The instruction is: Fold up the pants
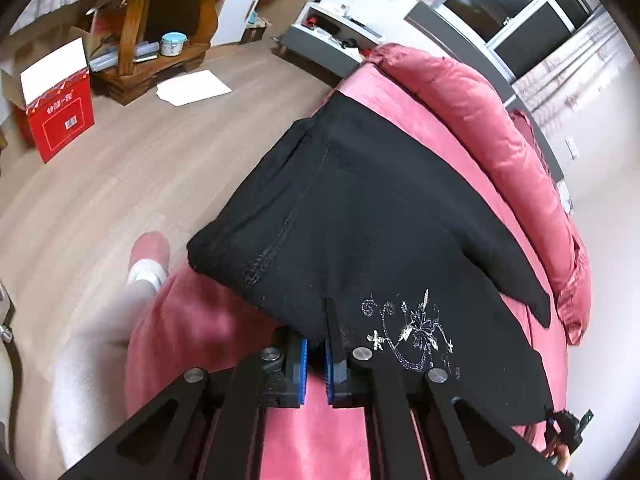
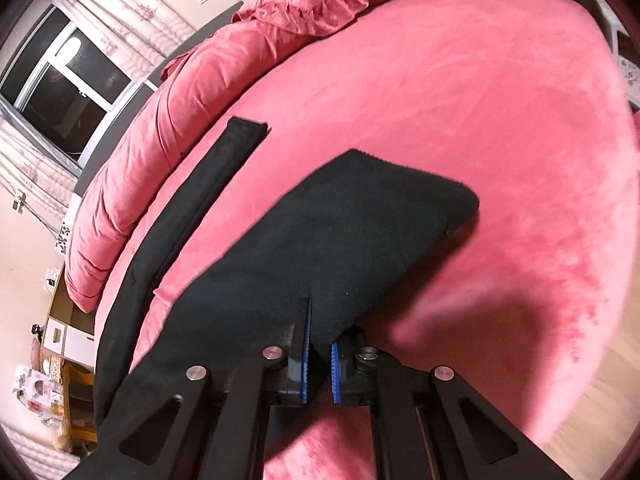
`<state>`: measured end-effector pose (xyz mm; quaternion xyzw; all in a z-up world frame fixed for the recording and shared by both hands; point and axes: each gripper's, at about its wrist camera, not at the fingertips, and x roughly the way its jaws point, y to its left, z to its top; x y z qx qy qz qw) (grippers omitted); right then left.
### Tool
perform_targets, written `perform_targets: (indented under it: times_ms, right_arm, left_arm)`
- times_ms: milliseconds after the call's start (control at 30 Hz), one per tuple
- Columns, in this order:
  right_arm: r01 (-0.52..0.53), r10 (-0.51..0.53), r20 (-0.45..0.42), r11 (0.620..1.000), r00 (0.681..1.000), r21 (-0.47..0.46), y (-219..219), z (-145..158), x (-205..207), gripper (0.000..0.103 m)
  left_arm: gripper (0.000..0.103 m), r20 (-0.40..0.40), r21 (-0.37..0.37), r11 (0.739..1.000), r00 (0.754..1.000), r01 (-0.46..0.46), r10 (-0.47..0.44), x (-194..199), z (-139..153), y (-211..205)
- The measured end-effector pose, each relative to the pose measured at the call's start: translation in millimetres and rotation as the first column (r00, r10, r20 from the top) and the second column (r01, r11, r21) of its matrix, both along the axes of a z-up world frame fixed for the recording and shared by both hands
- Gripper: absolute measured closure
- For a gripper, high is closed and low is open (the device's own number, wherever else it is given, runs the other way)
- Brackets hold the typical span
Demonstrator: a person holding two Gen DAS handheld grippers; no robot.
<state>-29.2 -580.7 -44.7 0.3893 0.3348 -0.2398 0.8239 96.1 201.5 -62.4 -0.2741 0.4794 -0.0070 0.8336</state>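
Observation:
Black pants (image 1: pixel 360 216) with a small silver embroidered flower lie on a pink bed (image 1: pixel 312 440). In the left wrist view my left gripper (image 1: pixel 318 344) is shut on the near edge of the pants, next to the embroidery, and lifts a fold above the bed. In the right wrist view my right gripper (image 2: pixel 318 340) is shut on another part of the pants (image 2: pixel 320 240) and holds it raised over the bed (image 2: pixel 480 120). A long black strip of the pants (image 2: pixel 192 200) trails off to the left.
Pink pillows (image 1: pixel 500 128) and a quilt (image 2: pixel 160 128) line the bed's far side. Left of the bed is wood floor with a red box (image 1: pixel 60 120), white paper (image 1: pixel 192 88), a wooden shelf (image 1: pixel 160 20) and a person's slippered foot (image 1: pixel 148 264).

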Motion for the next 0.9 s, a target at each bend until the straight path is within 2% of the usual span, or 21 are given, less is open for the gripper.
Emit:
perform_targets:
  times_ms: [100, 233, 300, 333, 367, 433, 533, 567, 600, 700, 800, 900]
  right_arm:
    - [0.015, -0.015, -0.012, 1.0, 1.0, -0.017, -3, 2, -18, 0.096]
    - [0.023, -0.025, -0.088, 1.0, 0.996, -0.018, -4, -20, -28, 0.095]
    - [0.019, -0.021, -0.109, 1.0, 0.994, -0.022, -1, -26, -28, 0.092]
    - [0.017, -0.021, -0.112, 0.999, 0.993, -0.041, 1, -23, -28, 0.089]
    - [0.018, -0.026, -0.123, 0.998, 0.992, -0.064, 4, -18, -29, 0.081]
    - [0.047, -0.069, -0.146, 0.988, 0.987, -0.144, 11, -4, -33, 0.077]
    - [0.148, -0.185, -0.108, 0.948, 0.977, -0.281, 24, 28, -50, 0.075]
    - [0.177, -0.218, -0.091, 0.927, 0.972, -0.33, 31, 40, -54, 0.072]
    - [0.187, -0.228, -0.069, 0.91, 0.971, -0.37, 40, 50, -55, 0.067]
    - [0.128, -0.163, -0.034, 0.871, 0.986, -0.474, 75, 71, -42, 0.065]
    - [-0.031, 0.017, -0.032, 0.863, 0.999, -0.504, 120, 75, -9, 0.064]
    - [-0.221, 0.223, -0.05, 0.864, 0.974, -0.453, 163, 62, 26, 0.062]
  left_arm:
    - [0.097, -0.034, -0.003, 1.0, 0.999, 0.015, -0.015, -12, -10, 1]
    - [0.095, -0.116, 0.017, 1.0, 0.993, 0.022, -0.02, -14, -37, -3]
    - [0.088, -0.108, 0.025, 1.0, 0.994, 0.012, -0.01, -15, -40, -5]
    - [0.084, -0.095, 0.019, 1.0, 0.995, 0.005, -0.003, -16, -37, -4]
    - [0.075, -0.084, -0.002, 1.0, 0.996, -0.006, 0.006, -18, -33, 0]
    - [0.073, -0.078, -0.079, 0.995, 0.995, -0.066, 0.06, -22, -25, 13]
    - [0.073, -0.04, -0.183, 0.965, 0.982, -0.189, 0.185, -28, -11, 39]
    - [0.072, -0.003, -0.185, 0.951, 0.967, -0.249, 0.253, -31, 1, 52]
    - [0.072, 0.029, -0.159, 0.949, 0.959, -0.273, 0.28, -34, 10, 59]
    - [0.072, 0.174, -0.024, 0.935, 0.92, -0.354, 0.352, -42, 49, 84]
    - [0.065, 0.256, 0.076, 0.907, 0.887, -0.414, 0.383, -50, 75, 101]
    - [0.06, 0.259, 0.065, 0.904, 0.882, -0.423, 0.394, -53, 78, 112]
